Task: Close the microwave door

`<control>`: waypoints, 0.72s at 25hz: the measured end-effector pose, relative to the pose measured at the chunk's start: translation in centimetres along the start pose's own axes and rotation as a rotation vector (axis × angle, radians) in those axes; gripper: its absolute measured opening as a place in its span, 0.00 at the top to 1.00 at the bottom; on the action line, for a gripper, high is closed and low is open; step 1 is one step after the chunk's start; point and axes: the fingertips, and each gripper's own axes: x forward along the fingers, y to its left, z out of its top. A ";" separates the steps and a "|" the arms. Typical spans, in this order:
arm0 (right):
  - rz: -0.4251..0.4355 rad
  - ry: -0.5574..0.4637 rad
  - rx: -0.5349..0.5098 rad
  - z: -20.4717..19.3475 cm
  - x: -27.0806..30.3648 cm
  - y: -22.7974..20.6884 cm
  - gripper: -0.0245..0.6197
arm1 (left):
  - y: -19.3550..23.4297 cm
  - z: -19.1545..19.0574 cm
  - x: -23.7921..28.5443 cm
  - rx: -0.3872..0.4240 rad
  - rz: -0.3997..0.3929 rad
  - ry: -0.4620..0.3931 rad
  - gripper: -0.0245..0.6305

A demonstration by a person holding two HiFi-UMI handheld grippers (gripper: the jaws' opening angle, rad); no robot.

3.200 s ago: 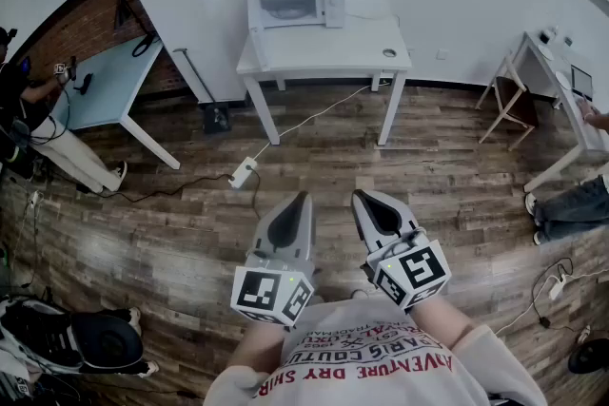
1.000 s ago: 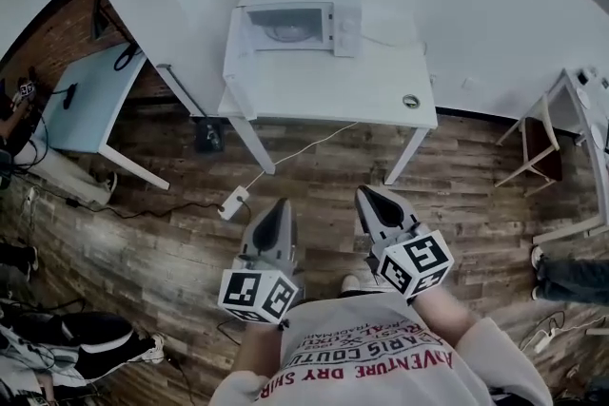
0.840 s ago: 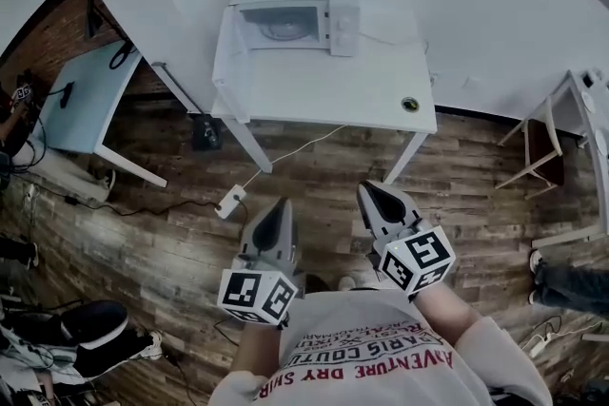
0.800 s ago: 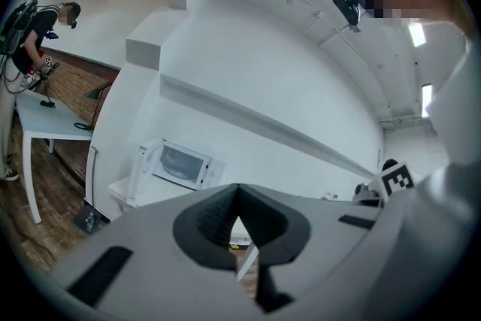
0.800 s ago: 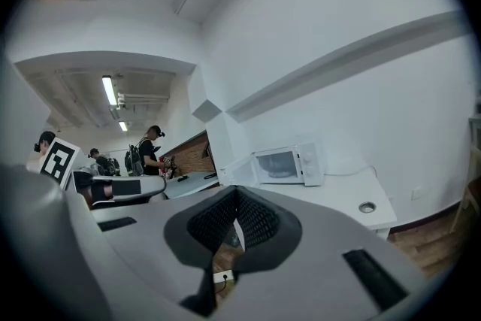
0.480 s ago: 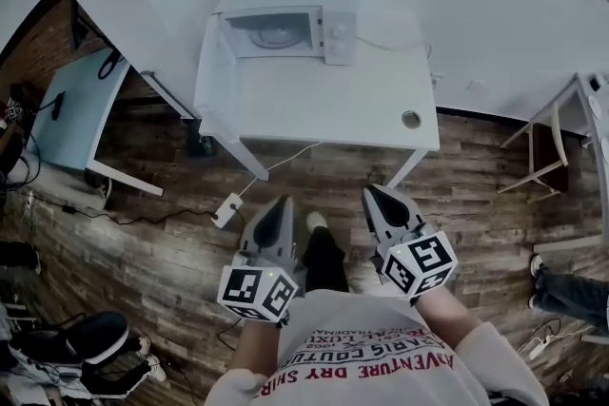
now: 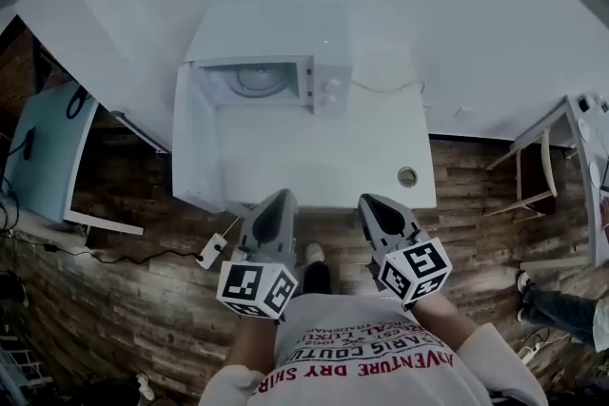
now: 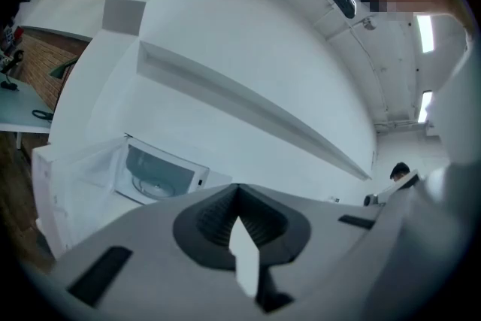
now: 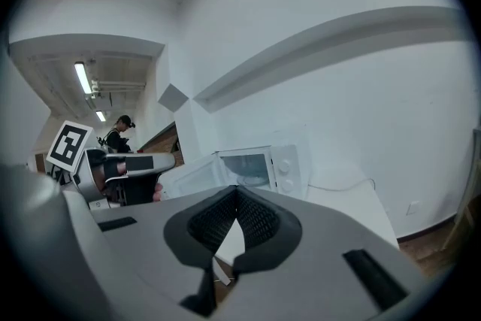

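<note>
Moved closer to surface (image 7: 324, 157) vs 0.5 s ago; left hand-held gripper (image 7: 277, 202) & right hand-held gripper (image 7: 374, 204) now at its near edge, jaws together, empty; microwave (image 7: 262, 83) at far-left corner; door (image 7: 197, 138) open, swung out left.

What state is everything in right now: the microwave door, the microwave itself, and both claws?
Microwave door: wide open, swung out to the left.
Microwave: cavity exposed, only the glass turntable visible inside.
Left claw: shut, holding nothing, not touching the door.
Right claw: shut, holding nothing.
</note>
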 end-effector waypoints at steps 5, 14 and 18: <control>0.007 0.017 -0.023 2.1 6.6 -1.9 0.95 | 4.4 2.9 5.6 0.005 -0.001 -0.029 0.97; -0.014 -0.005 -0.051 6.1 14.7 -5.6 0.95 | 9.3 4.2 12.1 -0.002 0.029 -0.011 0.97; -0.046 0.001 -0.083 7.5 17.1 -7.9 0.95 | 10.7 4.2 12.6 -0.014 0.081 -0.009 0.97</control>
